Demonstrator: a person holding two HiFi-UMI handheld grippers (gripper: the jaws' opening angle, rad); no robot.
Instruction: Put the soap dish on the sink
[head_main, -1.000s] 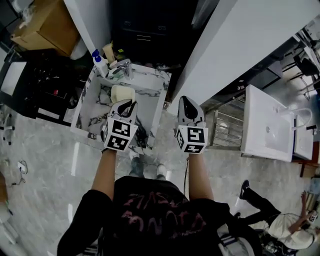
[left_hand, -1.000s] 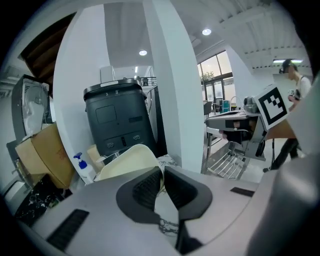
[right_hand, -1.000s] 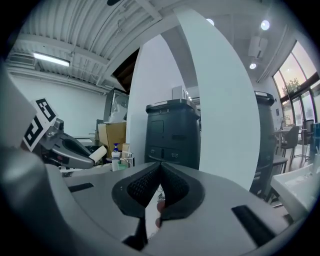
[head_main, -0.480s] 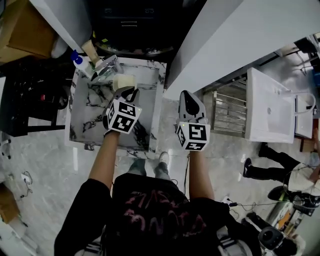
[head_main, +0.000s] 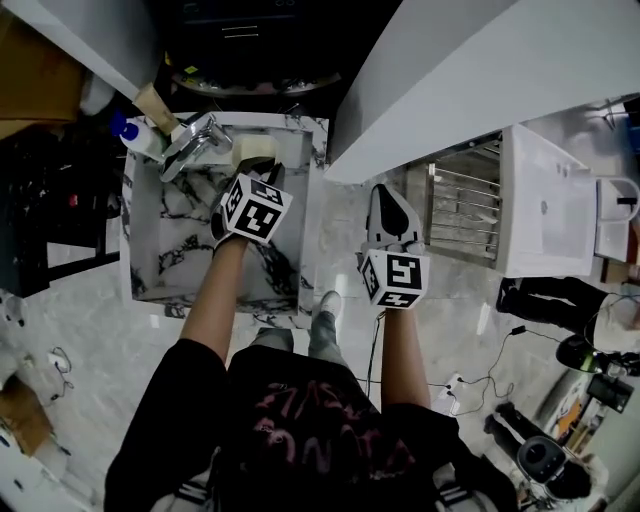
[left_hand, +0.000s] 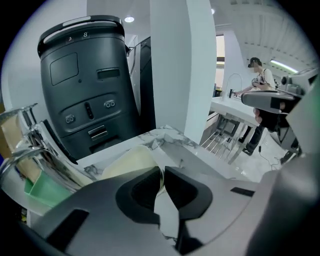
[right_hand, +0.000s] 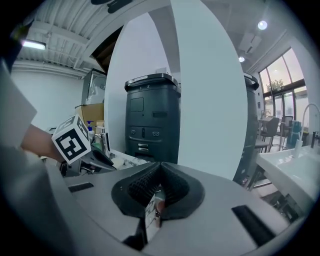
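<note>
In the head view the cream soap dish (head_main: 254, 150) is over the back rim of the marble sink (head_main: 148, 240), just right of the chrome tap (head_main: 192, 140). My left gripper (head_main: 263, 178) is shut on the dish's near edge. In the left gripper view the dish (left_hand: 125, 161) runs out to the left of the gripper (left_hand: 162, 172), its edge pinched between the jaws. My right gripper (head_main: 392, 203) hangs over the floor to the right of the sink. In its own view the right gripper (right_hand: 159, 187) is shut with nothing in it.
A blue-capped bottle (head_main: 133, 134) stands at the sink's back left corner, and something green (left_hand: 42, 192) lies under the tap (left_hand: 22, 145). A black machine (left_hand: 85, 80) and a white pillar (head_main: 470, 70) stand behind. A steel rack (head_main: 465, 215), a white basin (head_main: 545, 210) and a person (head_main: 545, 295) are to the right.
My left gripper has carried the soap dish from the middle of the basin back to the rim beside the tap. The right gripper has stayed about where it was, still shut.
</note>
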